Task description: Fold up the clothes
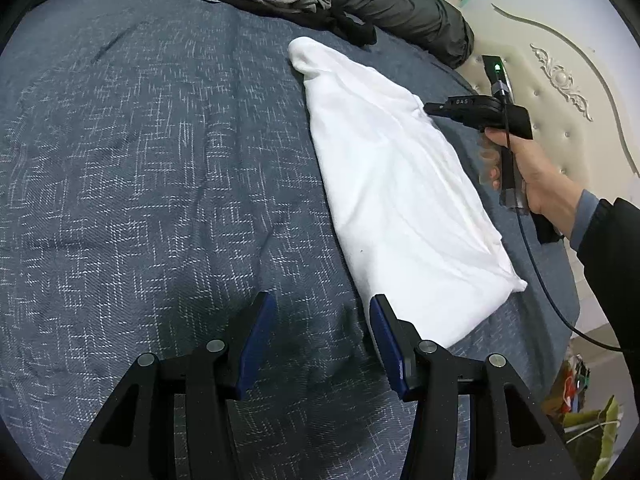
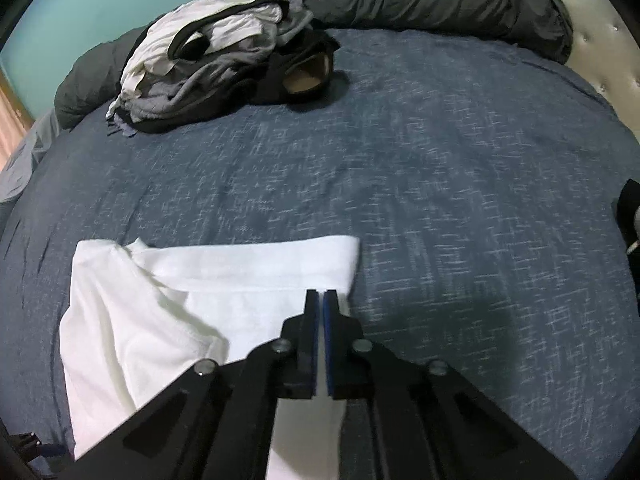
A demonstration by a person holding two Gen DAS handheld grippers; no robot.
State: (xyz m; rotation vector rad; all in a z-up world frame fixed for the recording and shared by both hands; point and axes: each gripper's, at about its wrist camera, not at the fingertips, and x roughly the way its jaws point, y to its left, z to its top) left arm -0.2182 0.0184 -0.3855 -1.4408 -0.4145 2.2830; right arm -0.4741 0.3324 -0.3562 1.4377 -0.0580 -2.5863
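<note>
A white garment lies folded into a long strip on the blue bedspread. My left gripper is open and empty, just above the bedspread at the strip's near left edge. My right gripper shows in the left wrist view at the strip's right edge, held in a hand. In the right wrist view the garment lies below my right gripper, whose jaws are closed together over its far right corner; I see no cloth between them.
A pile of grey, white and black clothes sits at the far side of the bed. A dark rolled duvet runs along the far edge. A cream tufted headboard stands on the right. A cable hangs from the right gripper.
</note>
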